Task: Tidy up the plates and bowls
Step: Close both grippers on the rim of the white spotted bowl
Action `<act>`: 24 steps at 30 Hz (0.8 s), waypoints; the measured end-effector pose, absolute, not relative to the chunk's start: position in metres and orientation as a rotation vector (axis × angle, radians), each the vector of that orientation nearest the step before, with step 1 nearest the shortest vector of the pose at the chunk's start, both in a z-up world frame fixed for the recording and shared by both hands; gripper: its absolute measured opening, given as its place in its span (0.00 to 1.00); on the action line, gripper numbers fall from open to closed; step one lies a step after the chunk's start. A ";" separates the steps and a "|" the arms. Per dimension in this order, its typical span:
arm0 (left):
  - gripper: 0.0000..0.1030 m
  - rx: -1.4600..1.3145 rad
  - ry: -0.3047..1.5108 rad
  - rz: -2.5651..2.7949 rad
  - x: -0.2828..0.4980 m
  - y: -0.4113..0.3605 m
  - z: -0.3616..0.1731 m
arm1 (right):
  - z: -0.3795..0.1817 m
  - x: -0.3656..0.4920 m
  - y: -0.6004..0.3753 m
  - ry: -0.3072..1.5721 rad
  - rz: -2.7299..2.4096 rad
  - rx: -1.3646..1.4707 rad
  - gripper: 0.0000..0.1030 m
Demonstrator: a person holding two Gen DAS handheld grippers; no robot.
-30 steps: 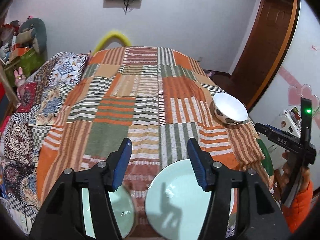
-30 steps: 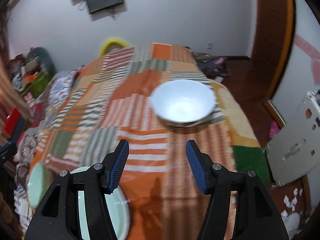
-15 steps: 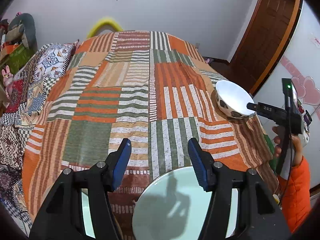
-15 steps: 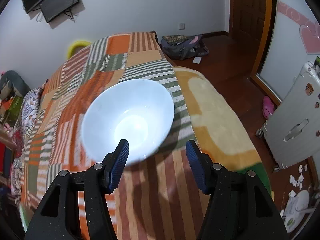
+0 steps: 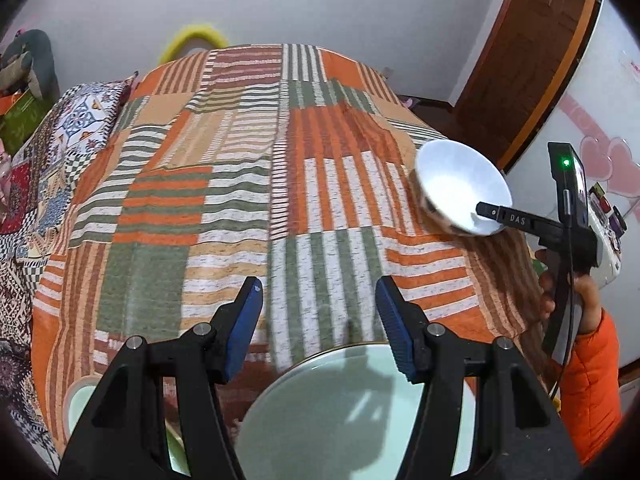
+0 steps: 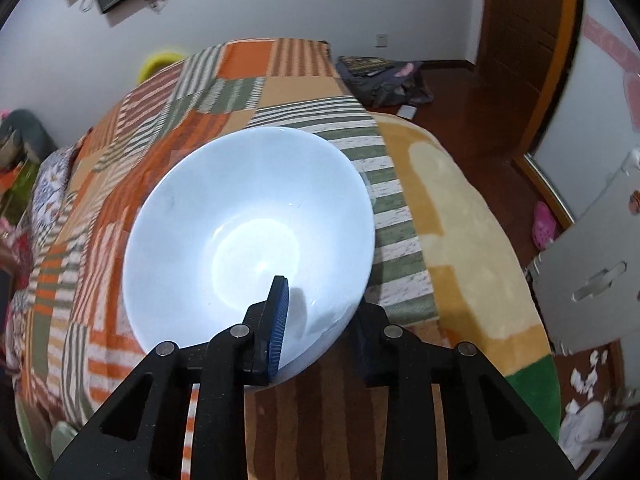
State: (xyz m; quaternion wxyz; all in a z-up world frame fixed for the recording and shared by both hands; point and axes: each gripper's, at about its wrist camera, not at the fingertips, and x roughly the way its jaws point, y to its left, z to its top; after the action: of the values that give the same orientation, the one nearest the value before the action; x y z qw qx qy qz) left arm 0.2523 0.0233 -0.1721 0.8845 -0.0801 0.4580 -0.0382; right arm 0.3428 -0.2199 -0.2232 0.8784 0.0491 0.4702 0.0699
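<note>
A white bowl (image 6: 248, 232) sits on the striped patchwork bedspread (image 6: 120, 168) near its right edge. My right gripper (image 6: 316, 320) straddles the bowl's near rim, one finger inside and one outside; the jaws have narrowed on it. In the left wrist view the bowl (image 5: 460, 184) tilts with the right gripper (image 5: 486, 212) at its rim. My left gripper (image 5: 318, 320) is open and empty above a pale green plate (image 5: 352, 412). A second pale green plate (image 5: 80, 396) lies at the lower left, mostly hidden by the gripper.
The bedspread (image 5: 240, 160) covers a bed. A patterned pillow (image 5: 76, 116) lies at the far left. A dark bag (image 6: 384, 76) and slippers lie on the wooden floor. A white cabinet (image 6: 600, 272) stands at right, near a brown door (image 5: 532, 56).
My right gripper moved forward to the white bowl and closed its jaws over the near rim. The bowl now tilts. My left gripper stayed open over the green plate.
</note>
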 end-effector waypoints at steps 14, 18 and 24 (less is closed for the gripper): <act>0.55 -0.152 1.051 -0.131 0.317 -0.033 -0.200 | -0.227 0.297 -0.208 1.022 0.361 0.098 0.22; 0.37 -0.126 1.099 -0.161 0.334 -0.050 -0.215 | -0.233 0.295 -0.214 1.029 0.380 0.127 0.22; 0.22 -0.107 1.147 -0.204 0.352 -0.069 -0.231 | -0.230 0.291 -0.217 1.009 0.347 0.134 0.23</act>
State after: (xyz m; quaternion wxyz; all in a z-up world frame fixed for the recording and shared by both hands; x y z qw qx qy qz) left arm 0.3523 -0.0694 -0.2310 0.8337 -0.0506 0.5414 -0.0963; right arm 0.2909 -0.2167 -0.2302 0.8589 0.0638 0.4806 0.1652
